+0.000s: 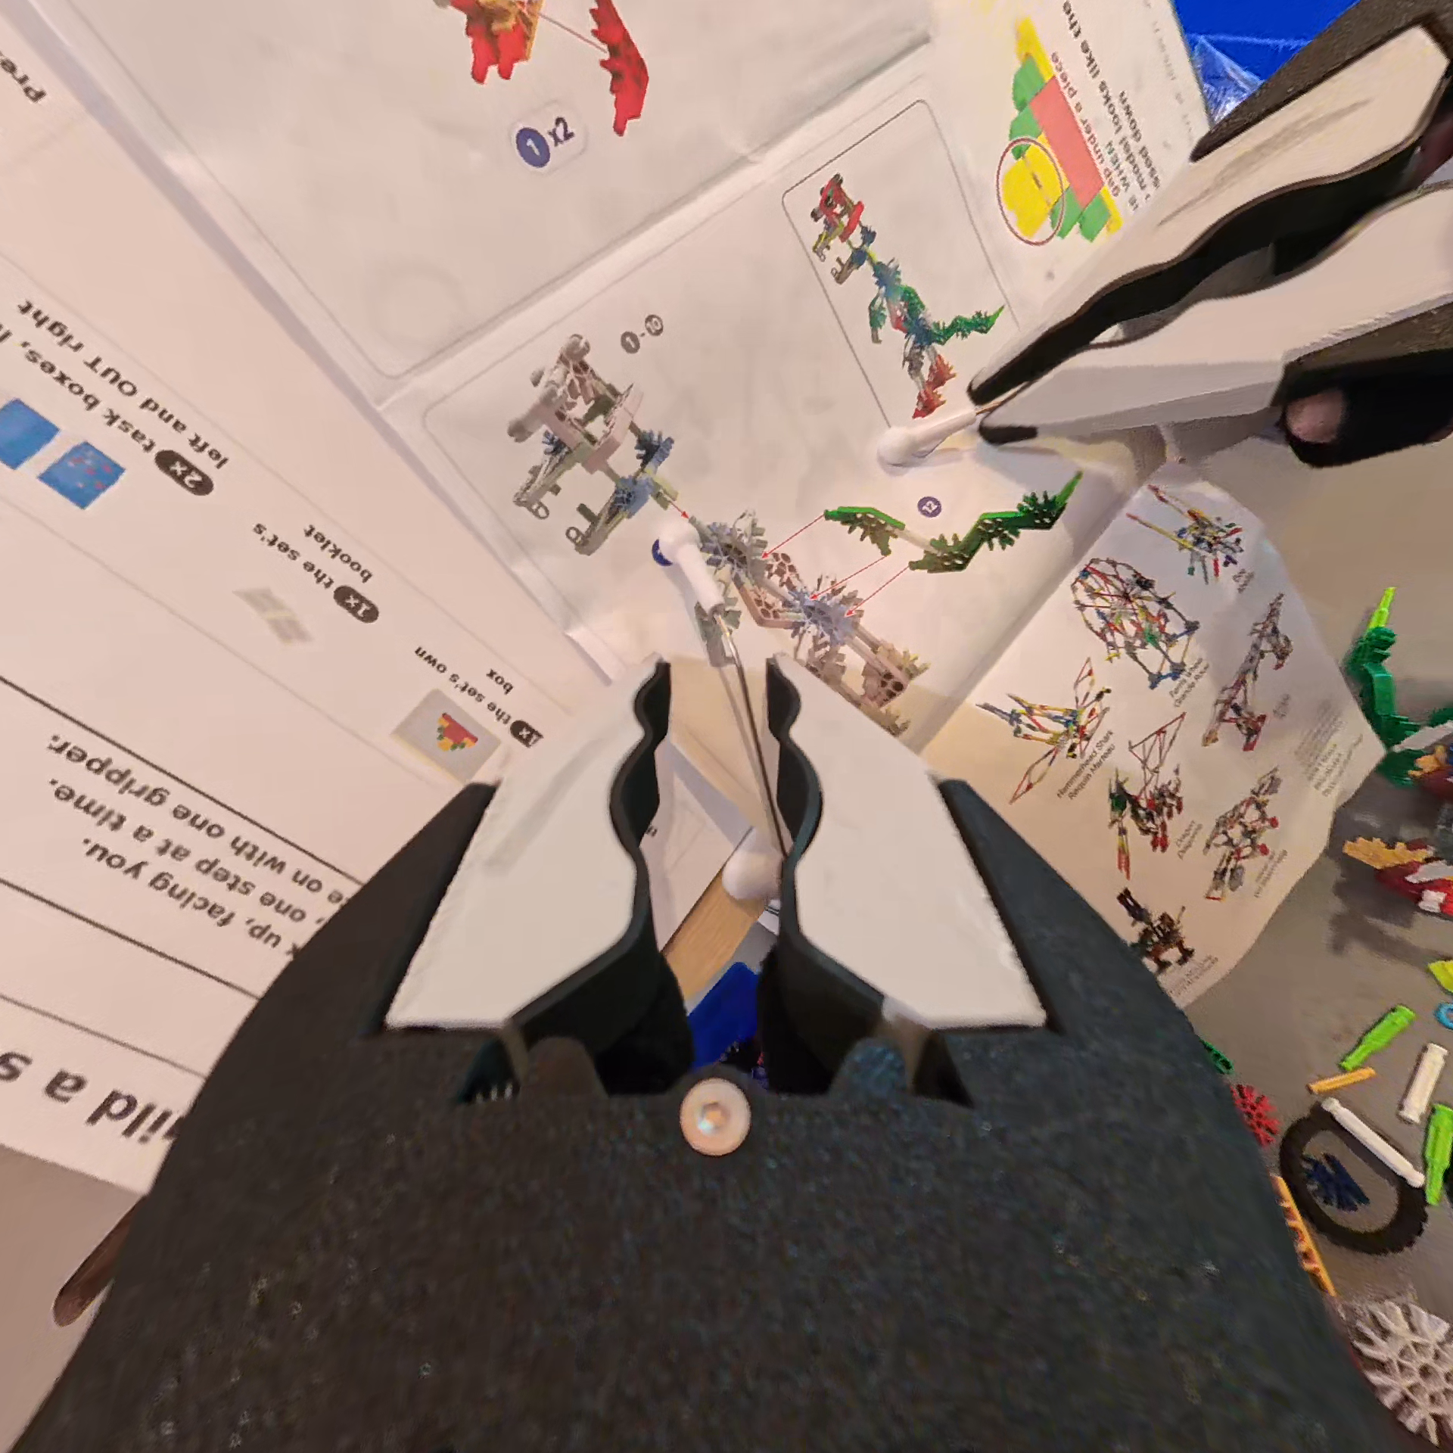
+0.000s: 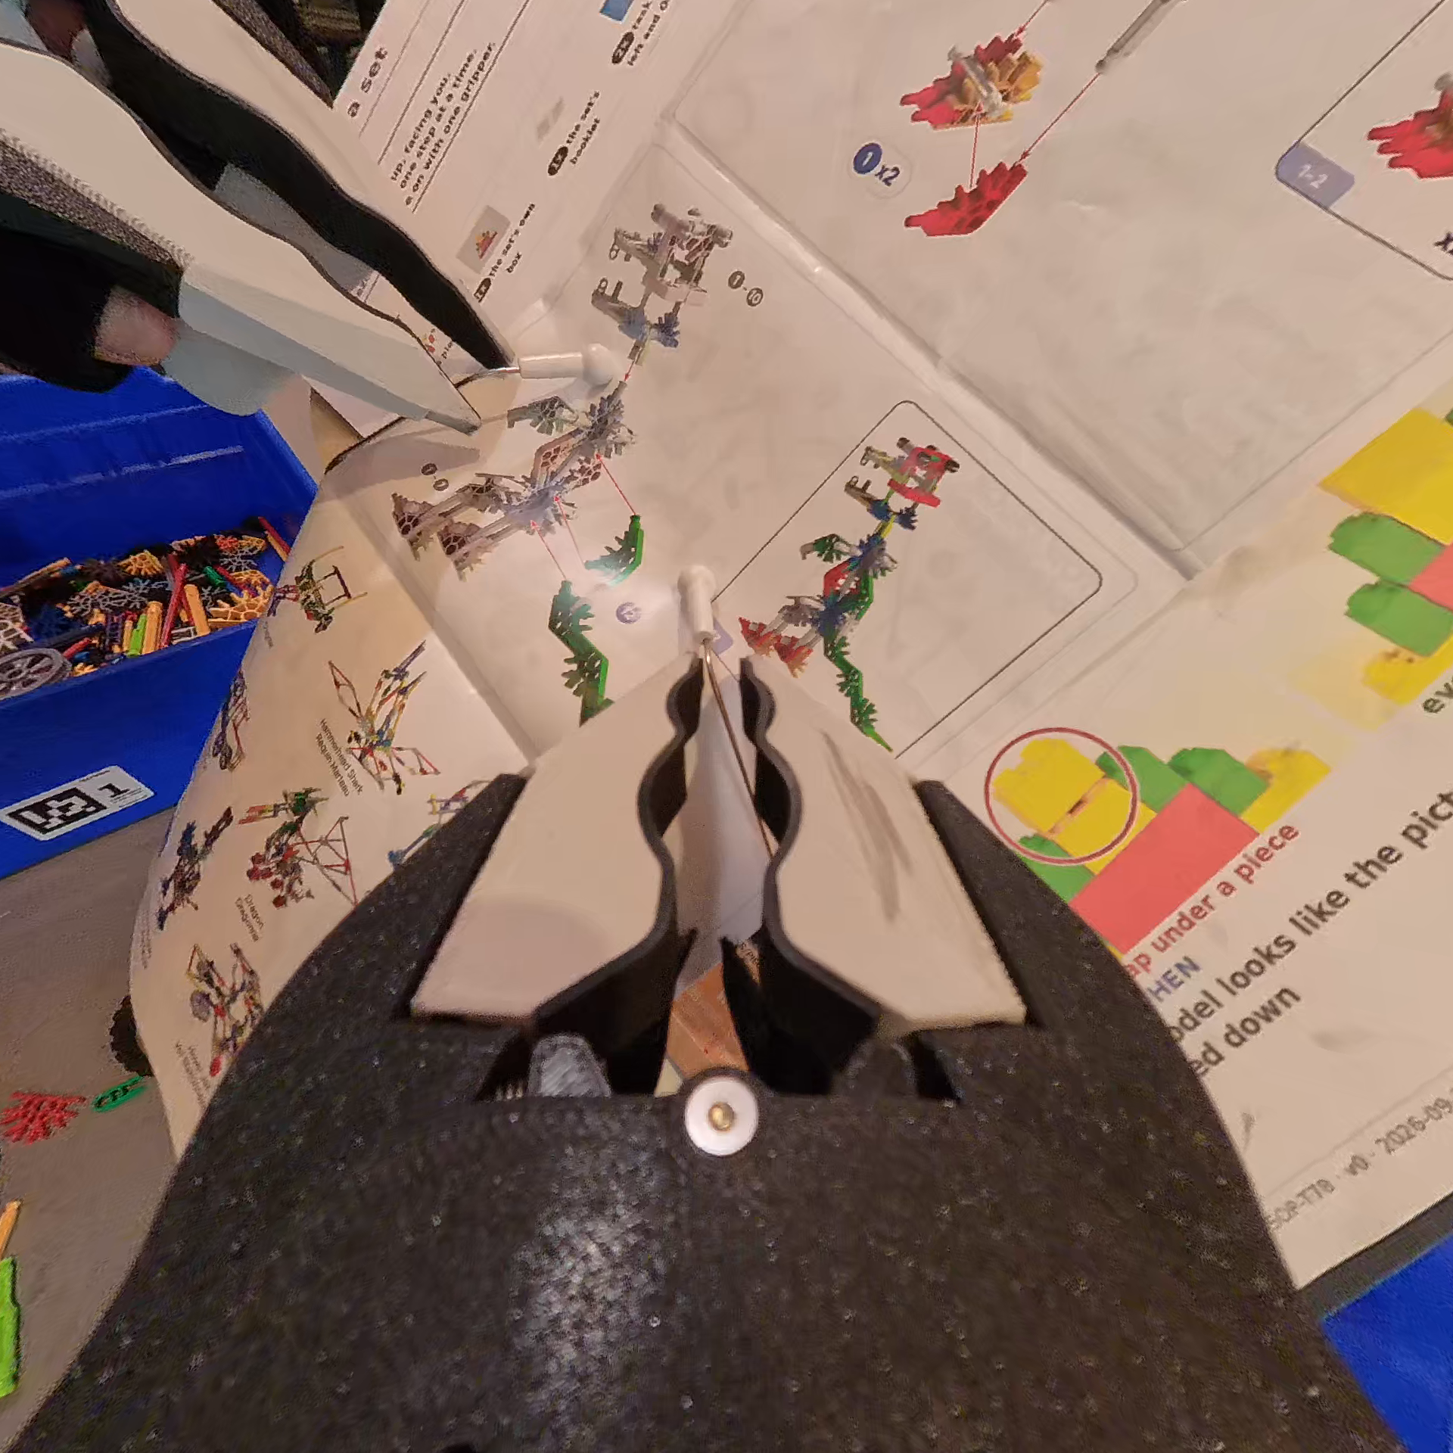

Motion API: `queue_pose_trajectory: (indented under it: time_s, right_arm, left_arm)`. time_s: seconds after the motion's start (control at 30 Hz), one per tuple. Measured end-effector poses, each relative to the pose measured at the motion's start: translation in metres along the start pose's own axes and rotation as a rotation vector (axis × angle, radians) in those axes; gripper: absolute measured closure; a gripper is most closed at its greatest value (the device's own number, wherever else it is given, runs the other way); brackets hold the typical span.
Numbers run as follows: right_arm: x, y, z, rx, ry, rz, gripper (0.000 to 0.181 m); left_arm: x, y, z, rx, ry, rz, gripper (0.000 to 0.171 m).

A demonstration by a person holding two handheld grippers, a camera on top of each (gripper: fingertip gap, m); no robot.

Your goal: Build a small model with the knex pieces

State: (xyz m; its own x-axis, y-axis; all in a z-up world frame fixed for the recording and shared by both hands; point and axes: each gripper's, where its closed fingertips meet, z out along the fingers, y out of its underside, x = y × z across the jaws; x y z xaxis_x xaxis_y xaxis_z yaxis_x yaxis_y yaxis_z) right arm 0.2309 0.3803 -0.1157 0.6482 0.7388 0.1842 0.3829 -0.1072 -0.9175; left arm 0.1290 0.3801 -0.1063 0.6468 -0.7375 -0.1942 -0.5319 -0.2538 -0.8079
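Nearest you, your left gripper [image 1: 717, 668] stood with its jaws only narrowly apart. The left wire [image 1: 747, 723], thin and metal, ran between them and lay against the inner pad of the right-hand finger. Whether it was truly pinched could not be told. Its white left cap [image 1: 688, 558] rested on the open booklet [image 1: 1179, 708] just beyond the fingertips. A white rounded thing deep between the fingers was too hidden to make out.

Your right gripper [image 2: 719, 668] stood the same way, with a narrow gap. The right wire [image 2: 727, 731] passed through it along the right-hand pad, and the white right cap [image 2: 696, 594] pressed on the page just ahead.

To the right in the left wrist view, loose building pieces [image 1: 1384, 1046] and a black wheel [image 1: 1348, 1187] lay on the grey worktop [image 1: 1297, 943], partly cut off by the edge.

The booklet carried printed pictures of rod-and-connector models with small captions and numbered step badges. The captions were too small and curved to read.

Farther off, large printed sheets [image 1: 196, 708] with bold black text and coloured block drawings lay under and around the booklet, running out of view.

At the far left in the right wrist view stood a blue bin [image 2: 118, 708] of mixed pieces. It wore a white label [image 2: 75, 802] with a black square marker and one digit.
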Motion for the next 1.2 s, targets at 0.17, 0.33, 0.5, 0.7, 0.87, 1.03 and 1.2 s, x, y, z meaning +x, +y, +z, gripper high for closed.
queue_pose_trajectory:
  time_s: [0.17,0.33,0.5,0.7,0.87,1.03,1.2]
  right_arm:
    - [0.000,-0.001,0.000,0.003,-0.037,0.004,0.179]
    - [0.002,-0.003,-0.001,0.023,-0.046,0.034,0.180]
    - [0.016,-0.007,-0.005,0.067,-0.040,0.110,0.181]
    - [0.032,-0.007,-0.013,0.107,-0.017,0.175,0.180]
    - [0.045,-0.004,-0.021,0.131,0.013,0.214,0.179]
    - [0.053,0.000,-0.028,0.155,0.022,0.263,0.178]
    - [0.058,0.004,-0.033,0.157,0.035,0.294,0.177]
  left_arm:
    - [-0.001,0.001,0.004,0.007,0.005,-0.011,0.157]
    - [0.001,0.001,0.002,0.031,0.027,-0.028,0.170]
    - [-0.003,0.002,-0.002,0.057,0.033,-0.078,0.170]
    - [-0.011,0.005,-0.010,0.096,0.030,-0.152,0.170]
    - [-0.017,0.009,-0.014,0.116,0.044,-0.216,0.169]
    - [-0.017,0.010,-0.015,0.117,0.037,-0.218,0.168]
    - [-0.017,0.010,-0.015,0.121,0.038,-0.227,0.168]
